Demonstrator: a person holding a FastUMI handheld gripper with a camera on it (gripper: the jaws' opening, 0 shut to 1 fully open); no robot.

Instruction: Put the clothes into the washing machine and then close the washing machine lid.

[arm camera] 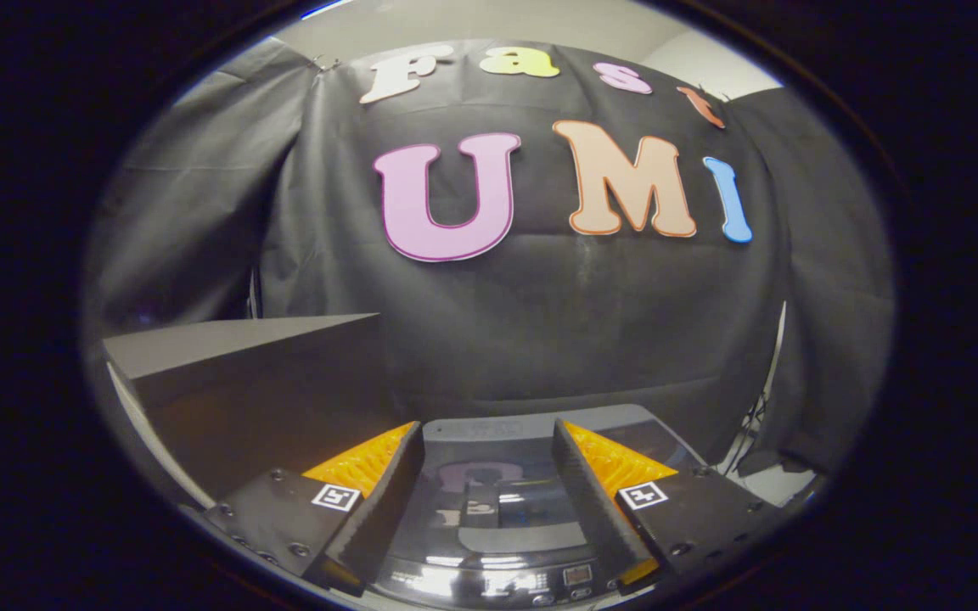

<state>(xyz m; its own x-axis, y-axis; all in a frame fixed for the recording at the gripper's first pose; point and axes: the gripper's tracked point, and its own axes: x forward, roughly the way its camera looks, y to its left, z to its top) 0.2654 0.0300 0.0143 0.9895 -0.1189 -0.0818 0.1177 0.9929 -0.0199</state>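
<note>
The jaws of the gripper (486,501) were spread apart, with a wide gap between them, and they held nothing and touched nothing. Each finger carried a small square marker with a black-and-white pattern on its upper face.

Under the gap, and reaching a little beyond the fingertips, lay the washing machine (489,543). Its lid (497,492) was dark, glossy and lay flat, so it looked closed. The shiny surface mirrored the wall behind and some bright lights. At the near edge of the machine there was a control strip (531,585) with a small display and some buttons; they were too small to read. On the far rim of the machine, just beyond the fingertips, there was a faint line of writing, but it was too blurred to make out.

I could not see any clothes between the fingers or on the lid.

To the left of the machine, beside the left finger, stood a big grey box (268,382) with a flat top and a plain front. It rose higher than the lid and was close to the machine's side. Behind everything hung the black cloth wall (540,331) of the booth, in loose folds. At the right, below the cloth's edge, a thin stand leg (748,424) and a bit of pale floor (773,484) were visible
</note>
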